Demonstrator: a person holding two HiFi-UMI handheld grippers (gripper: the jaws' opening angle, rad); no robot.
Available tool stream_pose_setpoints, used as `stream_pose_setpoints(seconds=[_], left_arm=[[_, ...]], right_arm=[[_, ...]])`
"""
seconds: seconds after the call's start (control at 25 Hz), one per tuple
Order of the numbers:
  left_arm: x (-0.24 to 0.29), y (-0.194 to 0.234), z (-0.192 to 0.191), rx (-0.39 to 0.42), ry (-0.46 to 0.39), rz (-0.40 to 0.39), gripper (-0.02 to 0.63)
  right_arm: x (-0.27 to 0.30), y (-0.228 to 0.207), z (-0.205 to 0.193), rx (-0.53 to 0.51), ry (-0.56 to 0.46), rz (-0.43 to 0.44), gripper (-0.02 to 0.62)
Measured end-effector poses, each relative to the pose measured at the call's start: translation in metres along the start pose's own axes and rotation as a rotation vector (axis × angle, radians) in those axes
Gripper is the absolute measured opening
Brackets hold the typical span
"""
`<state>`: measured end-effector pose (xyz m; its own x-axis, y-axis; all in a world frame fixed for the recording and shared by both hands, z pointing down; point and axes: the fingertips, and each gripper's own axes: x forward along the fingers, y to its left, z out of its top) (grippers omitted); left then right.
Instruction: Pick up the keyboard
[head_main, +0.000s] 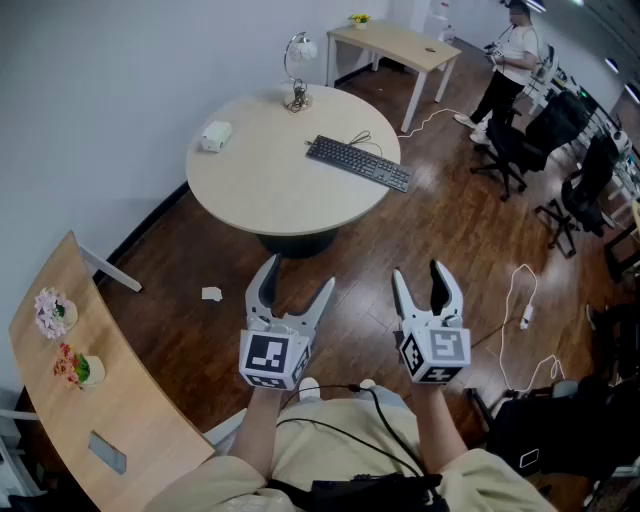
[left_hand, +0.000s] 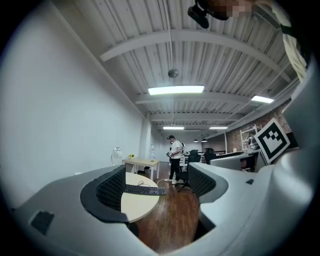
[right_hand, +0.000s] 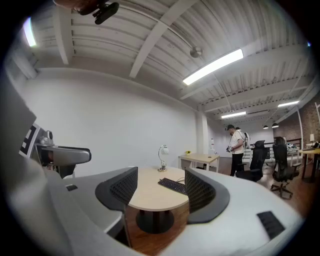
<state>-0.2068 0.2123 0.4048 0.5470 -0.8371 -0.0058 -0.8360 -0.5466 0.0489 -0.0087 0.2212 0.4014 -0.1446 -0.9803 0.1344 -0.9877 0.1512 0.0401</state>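
Note:
A black keyboard lies on the right side of the round beige table, its cable curled behind it. It also shows in the left gripper view as the keyboard and in the right gripper view as the keyboard. My left gripper and right gripper are held side by side over the wooden floor, well short of the table. Both stand open with nothing between their jaws.
On the table stand a silver lamp and a small white box. A rectangular desk is behind, a person stands by office chairs, and cables lie on the floor. A curved wooden counter runs at the left.

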Motion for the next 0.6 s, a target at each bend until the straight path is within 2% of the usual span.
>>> stream_pose_setpoints(seconds=[0.16, 0.24, 0.36, 0.52, 0.6], left_arm=[[0.000, 0.006, 0.011, -0.007, -0.009, -0.037, 0.373], [0.004, 0.010, 0.003, -0.017, -0.004, -0.037, 0.373], [0.013, 0.019, -0.017, 0.002, 0.008, -0.017, 0.373], [0.036, 0.027, -0.011, -0.046, 0.023, 0.025, 0.373], [0.051, 0.041, -0.017, -0.010, 0.033, 0.057, 0.373]], right_arm=[[0.006, 0.026, -0.001, 0.003, -0.011, 0.042, 0.305], [0.008, 0.031, -0.001, -0.010, -0.014, 0.062, 0.305], [0.021, 0.025, -0.007, -0.017, -0.007, 0.079, 0.305], [0.058, 0.011, -0.013, 0.023, -0.005, 0.107, 0.305], [0.081, 0.005, -0.011, 0.037, -0.020, 0.136, 0.305]])
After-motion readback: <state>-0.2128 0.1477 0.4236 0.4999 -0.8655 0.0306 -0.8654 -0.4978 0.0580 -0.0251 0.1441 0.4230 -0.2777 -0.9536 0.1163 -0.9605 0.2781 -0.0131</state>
